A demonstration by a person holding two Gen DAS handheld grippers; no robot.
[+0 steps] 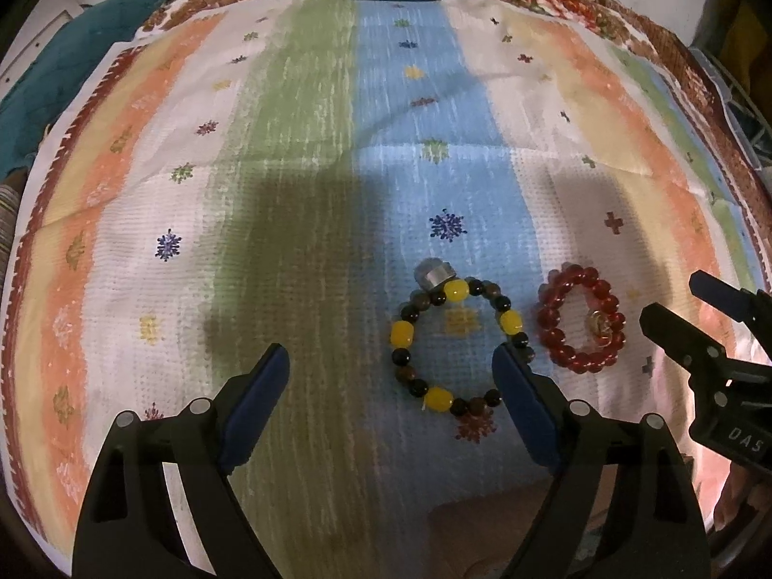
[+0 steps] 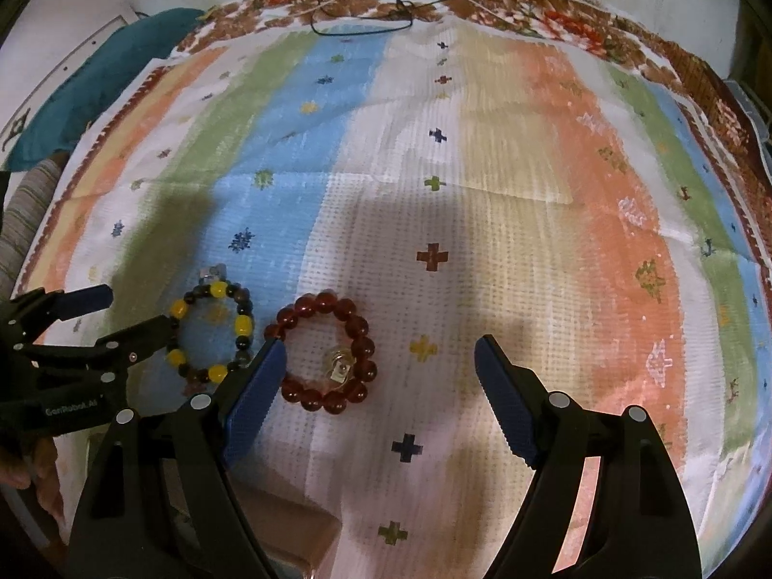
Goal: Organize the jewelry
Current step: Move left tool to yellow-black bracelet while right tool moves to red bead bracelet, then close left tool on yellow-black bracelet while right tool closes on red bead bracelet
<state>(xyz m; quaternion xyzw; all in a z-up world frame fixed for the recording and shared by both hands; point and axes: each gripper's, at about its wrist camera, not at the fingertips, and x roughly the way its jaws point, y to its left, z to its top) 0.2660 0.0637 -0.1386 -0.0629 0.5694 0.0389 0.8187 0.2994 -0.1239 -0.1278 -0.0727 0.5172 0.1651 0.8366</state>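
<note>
At the lower middle of the left wrist view, the left tongs (image 1: 391,362) stand spread wide and empty above a striped cloth (image 1: 299,169). Their right pad overlaps the right edge of a yellow-and-dark bead bracelet (image 1: 456,340), which lies flat with a small silver ring (image 1: 434,274) touching its upper left. Just to the right of it, close but apart, lies a red bead bracelet (image 1: 581,318) with a gold charm inside its loop. At the right edge of that view the right tongs (image 1: 670,309) reach in, also spread with nothing between them.

Seen from the right wrist view, the red bracelet (image 2: 328,352) sits beside the left pad of the right tongs (image 2: 379,354), off centre in the gap.

Judging from this, each tool is lining up on its own bracelet. To do it well, each should centre one side of its loop between the pads, come down straight, and close gently so the beads do not roll or drag the neighbouring piece.
</note>
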